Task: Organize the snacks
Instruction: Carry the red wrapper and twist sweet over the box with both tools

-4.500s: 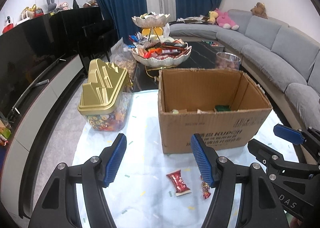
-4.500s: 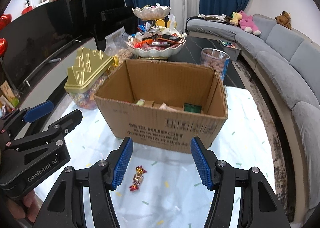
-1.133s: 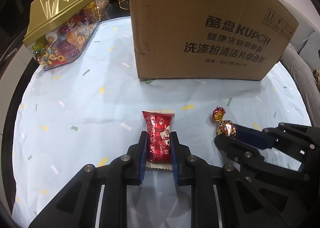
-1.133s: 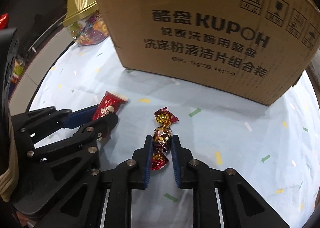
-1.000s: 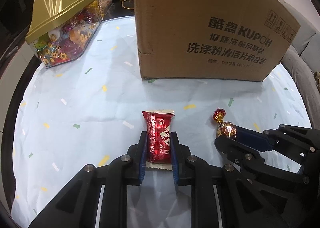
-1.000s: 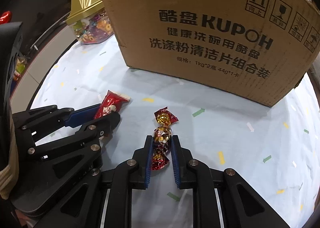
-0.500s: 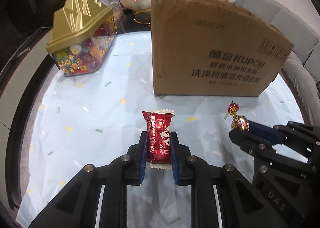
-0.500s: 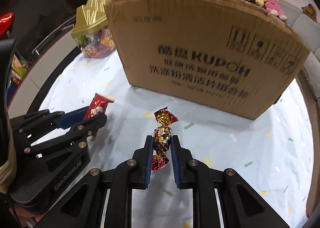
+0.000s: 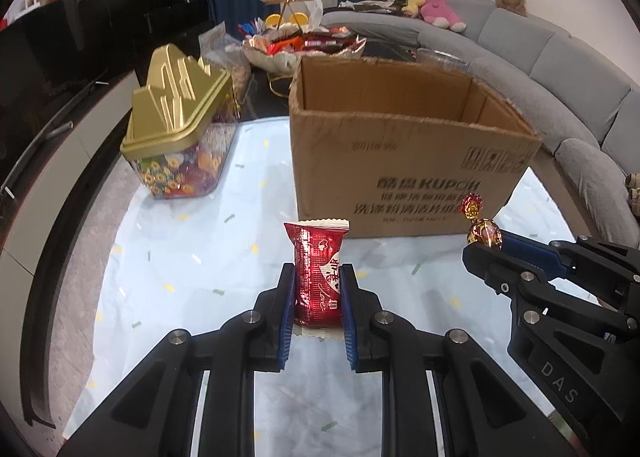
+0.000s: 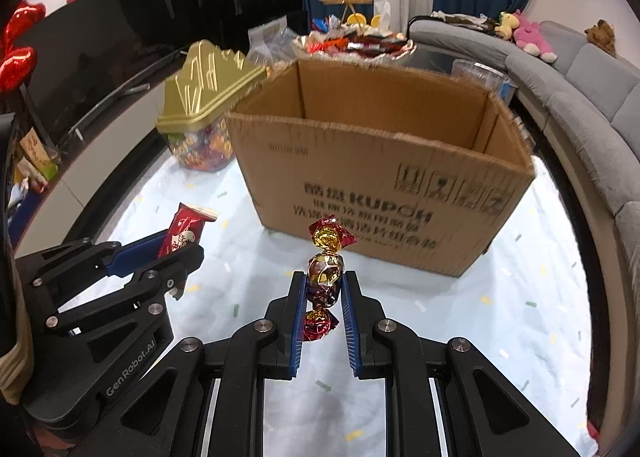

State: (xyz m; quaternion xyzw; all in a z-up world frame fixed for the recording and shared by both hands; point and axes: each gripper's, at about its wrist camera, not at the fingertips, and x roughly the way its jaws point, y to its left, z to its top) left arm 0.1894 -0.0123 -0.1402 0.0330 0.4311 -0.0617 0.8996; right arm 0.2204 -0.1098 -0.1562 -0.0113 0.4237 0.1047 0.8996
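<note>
My left gripper (image 9: 319, 277) is shut on a red snack packet (image 9: 319, 269), which it holds upright above the table. A gold-and-red foil candy (image 10: 325, 273) stands between the pads of my right gripper (image 10: 324, 285), which is shut on it. Each gripper shows in the other's view: the right gripper (image 9: 486, 247) with the foil candy (image 9: 482, 231) at the right, the left gripper (image 10: 182, 247) with the red packet (image 10: 186, 229) at the left. The open cardboard box (image 9: 400, 161) stands just ahead of both; its floor is hidden behind the front wall.
A clear candy jar with a gold lid (image 9: 180, 125) sits left of the box. Behind the box stand a tiered dish of snacks (image 9: 300, 45) and a clear tub (image 10: 480, 73). A grey sofa (image 9: 580, 97) curves along the right. The table (image 9: 180, 257) carries a pale speckled cover.
Both grippers have risen with their snacks off the table and tilted up. The box's open rim and inner walls have come into view, along with the room behind.
</note>
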